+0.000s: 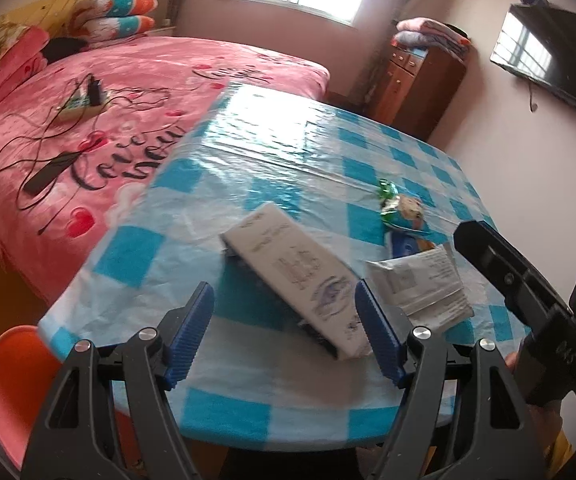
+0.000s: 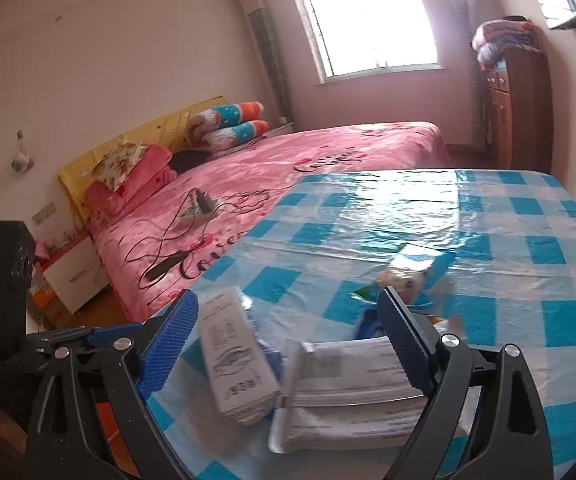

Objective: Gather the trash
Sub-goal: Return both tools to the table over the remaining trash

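A white printed box [image 1: 299, 276] lies at an angle on the blue-and-white checked table [image 1: 248, 168], near its front edge. My left gripper [image 1: 284, 334] hovers over the box's near end. It is open and its blue pads [image 1: 192, 332] stand clear of the box. A silver-white flat packet [image 1: 423, 288] lies just right of the box. A colourful crumpled snack wrapper [image 1: 403, 208] sits behind it. In the right wrist view, my right gripper [image 2: 288, 340] is open above the box [image 2: 236, 348] and the packet [image 2: 351, 384], touching neither. The wrapper [image 2: 407, 276] lies beyond.
A pink bed [image 1: 88, 120] with cables and a charger borders the table's left side. An orange chair [image 1: 4, 392] stands at the table's near left corner. A wooden dresser [image 1: 415, 80] is at the back and a wall television [image 1: 547, 60] at the right.
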Demonstrator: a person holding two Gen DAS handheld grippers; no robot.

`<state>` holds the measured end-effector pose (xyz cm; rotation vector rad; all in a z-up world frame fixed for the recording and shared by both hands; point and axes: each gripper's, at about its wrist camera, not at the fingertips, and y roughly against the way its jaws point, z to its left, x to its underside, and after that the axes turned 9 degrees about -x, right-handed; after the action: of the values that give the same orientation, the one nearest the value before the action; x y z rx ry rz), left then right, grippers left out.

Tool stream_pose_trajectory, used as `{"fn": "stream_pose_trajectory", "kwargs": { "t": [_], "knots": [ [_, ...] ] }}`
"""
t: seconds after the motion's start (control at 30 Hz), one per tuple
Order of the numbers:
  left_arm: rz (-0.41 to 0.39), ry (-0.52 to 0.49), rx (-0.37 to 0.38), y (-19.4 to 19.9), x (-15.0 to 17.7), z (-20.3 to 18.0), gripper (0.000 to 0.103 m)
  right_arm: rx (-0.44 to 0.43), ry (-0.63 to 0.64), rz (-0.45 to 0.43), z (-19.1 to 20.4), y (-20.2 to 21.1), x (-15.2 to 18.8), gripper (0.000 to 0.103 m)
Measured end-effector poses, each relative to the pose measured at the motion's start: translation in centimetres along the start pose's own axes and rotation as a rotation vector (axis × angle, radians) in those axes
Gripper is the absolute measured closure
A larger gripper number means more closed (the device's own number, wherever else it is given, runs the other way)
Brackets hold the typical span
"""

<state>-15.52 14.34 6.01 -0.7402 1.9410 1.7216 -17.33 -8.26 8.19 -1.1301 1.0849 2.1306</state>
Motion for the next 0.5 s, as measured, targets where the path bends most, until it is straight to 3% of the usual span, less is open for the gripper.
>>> {"fn": "stream_pose_trajectory", "kwargs": {
  "t": [0.5],
  "knots": [
    [0.030,-0.100,0.018,-2.1,-0.3,-5.6,0.029,0.052,-0.096,-0.040,-5.3,2.6,-0.7,0.013]
  ]
}}
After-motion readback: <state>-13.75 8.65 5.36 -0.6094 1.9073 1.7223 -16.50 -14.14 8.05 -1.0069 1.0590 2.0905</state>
